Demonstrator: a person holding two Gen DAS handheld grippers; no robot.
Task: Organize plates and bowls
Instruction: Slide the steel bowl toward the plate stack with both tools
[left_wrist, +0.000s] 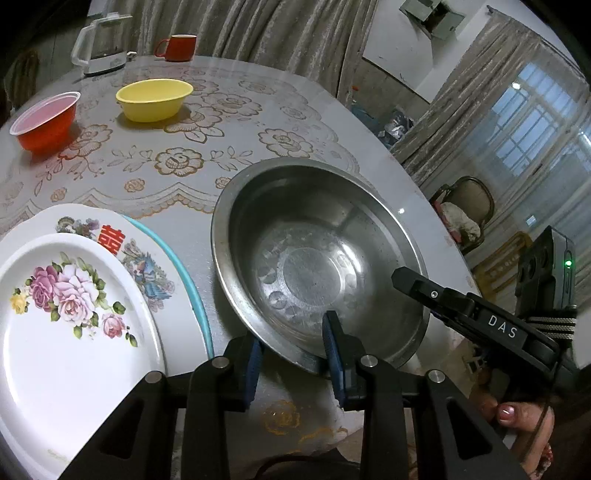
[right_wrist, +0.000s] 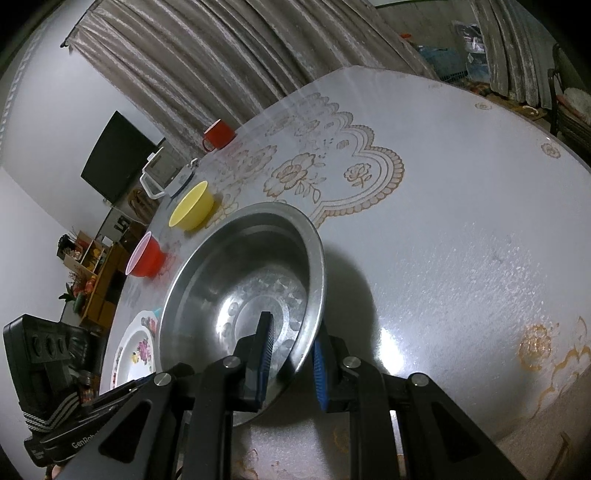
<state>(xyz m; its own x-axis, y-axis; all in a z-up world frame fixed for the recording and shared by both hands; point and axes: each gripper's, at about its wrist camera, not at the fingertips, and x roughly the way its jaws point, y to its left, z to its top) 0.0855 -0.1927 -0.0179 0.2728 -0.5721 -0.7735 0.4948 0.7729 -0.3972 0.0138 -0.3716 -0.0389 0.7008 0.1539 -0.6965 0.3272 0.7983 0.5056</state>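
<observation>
A large steel basin (left_wrist: 314, 266) stands on the table, also in the right wrist view (right_wrist: 240, 291). My left gripper (left_wrist: 291, 362) straddles its near rim, one blue pad inside, one outside, with a gap around the rim. My right gripper (right_wrist: 291, 362) straddles the rim on the right side the same way, and its finger shows in the left wrist view (left_wrist: 454, 302). A stack of flowered white plates (left_wrist: 74, 314) lies left of the basin on a teal-rimmed plate. A yellow bowl (left_wrist: 155, 99) and a red bowl (left_wrist: 46, 122) stand farther back.
A red mug (left_wrist: 179, 47) and a clear kettle (left_wrist: 101, 44) stand at the table's far edge by the curtain. The round table (right_wrist: 461, 221) has a floral cover; its edge runs close on the right of the basin. Chairs stand beyond it.
</observation>
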